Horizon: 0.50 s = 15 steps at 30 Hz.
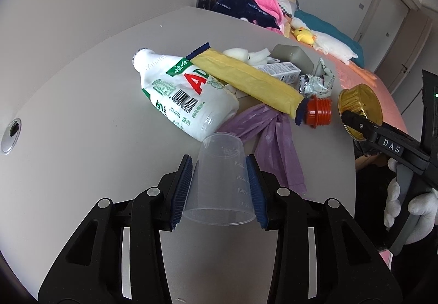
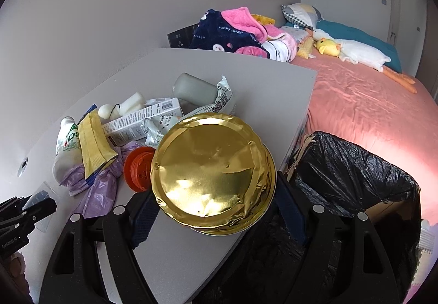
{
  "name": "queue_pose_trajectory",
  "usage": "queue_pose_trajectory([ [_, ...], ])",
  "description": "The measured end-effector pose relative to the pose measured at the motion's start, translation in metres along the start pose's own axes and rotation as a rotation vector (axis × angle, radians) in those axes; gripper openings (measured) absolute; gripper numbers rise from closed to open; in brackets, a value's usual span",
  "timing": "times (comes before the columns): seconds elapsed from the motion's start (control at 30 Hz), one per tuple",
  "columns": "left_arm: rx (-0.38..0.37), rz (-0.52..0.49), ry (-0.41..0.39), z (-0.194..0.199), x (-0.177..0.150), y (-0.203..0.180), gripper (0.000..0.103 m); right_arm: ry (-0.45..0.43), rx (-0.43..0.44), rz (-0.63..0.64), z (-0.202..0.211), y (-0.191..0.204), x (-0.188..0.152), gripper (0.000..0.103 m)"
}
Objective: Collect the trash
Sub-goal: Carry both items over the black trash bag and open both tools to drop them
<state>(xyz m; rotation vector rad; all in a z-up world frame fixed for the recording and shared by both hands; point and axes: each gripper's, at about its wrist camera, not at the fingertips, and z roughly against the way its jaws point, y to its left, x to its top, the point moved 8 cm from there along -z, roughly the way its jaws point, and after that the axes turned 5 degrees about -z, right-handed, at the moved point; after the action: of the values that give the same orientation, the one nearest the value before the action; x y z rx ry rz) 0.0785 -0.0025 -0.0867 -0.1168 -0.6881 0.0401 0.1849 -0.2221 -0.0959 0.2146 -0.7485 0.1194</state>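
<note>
My left gripper [image 1: 219, 189] is shut on a clear plastic measuring cup [image 1: 219, 180], held upside down just above the grey table [image 1: 82, 112]. My right gripper [image 2: 216, 211] is shut on a gold foil bowl [image 2: 213, 172], held over the table's right edge beside the bin; it also shows in the left wrist view [image 1: 360, 109]. Trash lies piled on the table: a white bottle [image 1: 180, 93], a yellow wrapper [image 1: 246, 79], a purple plastic bag [image 1: 271, 139], an orange cap [image 1: 319, 112], a white carton [image 2: 142, 117] and crumpled foil wrappers [image 1: 314, 82].
A black-lined trash bin [image 2: 353, 175] stands right of the table, against a bed with a pink sheet [image 2: 369, 106]. Blankets [image 2: 232, 33] and plush toys [image 2: 353, 49] lie on the bed. A round cable hole [image 1: 11, 134] is in the table's left side.
</note>
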Motion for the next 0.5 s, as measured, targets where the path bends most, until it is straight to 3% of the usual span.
queue_pose_trajectory([
  [0.5, -0.108, -0.116, -0.062, 0.015, 0.025, -0.067, 0.040, -0.082, -0.057, -0.061, 0.051, -0.039, 0.005, 0.079],
])
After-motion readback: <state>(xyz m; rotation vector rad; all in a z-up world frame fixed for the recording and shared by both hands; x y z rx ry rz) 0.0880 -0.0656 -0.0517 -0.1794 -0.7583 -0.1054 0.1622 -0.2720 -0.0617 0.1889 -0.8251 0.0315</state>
